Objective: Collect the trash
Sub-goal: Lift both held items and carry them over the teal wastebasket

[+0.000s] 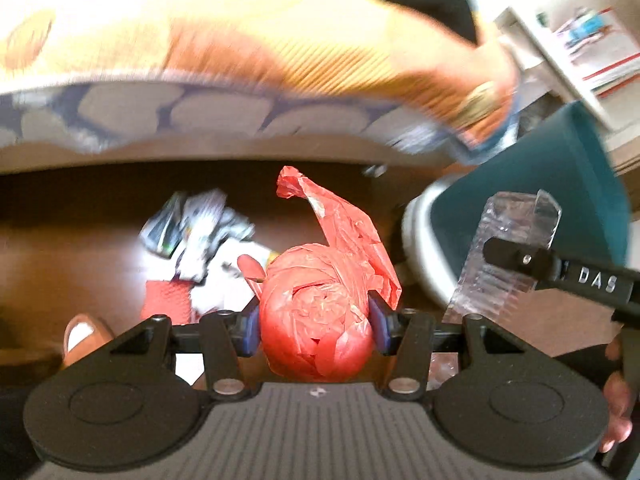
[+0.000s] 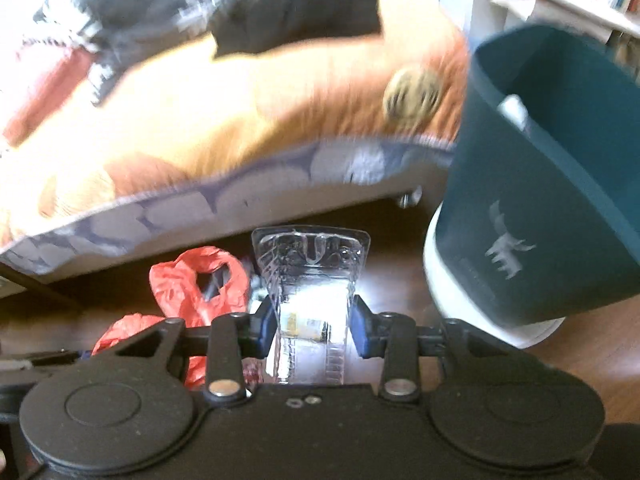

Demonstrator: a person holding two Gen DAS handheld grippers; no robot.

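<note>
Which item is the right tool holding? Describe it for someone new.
Start at the dark teal bin on the wooden floor. Left of it, the right tool grips a clear ribbed plastic package. Unlike the crumpled red plastic bag alongside, it is transparent and rigid.

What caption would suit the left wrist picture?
Left hand-held gripper clamps a crumpled red plastic bag above the dark wooden floor.

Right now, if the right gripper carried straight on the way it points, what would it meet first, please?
Probably the dark wooden floor just before the bed; the right gripper, holding the clear plastic packaging, points there, though depth is unclear.
</note>
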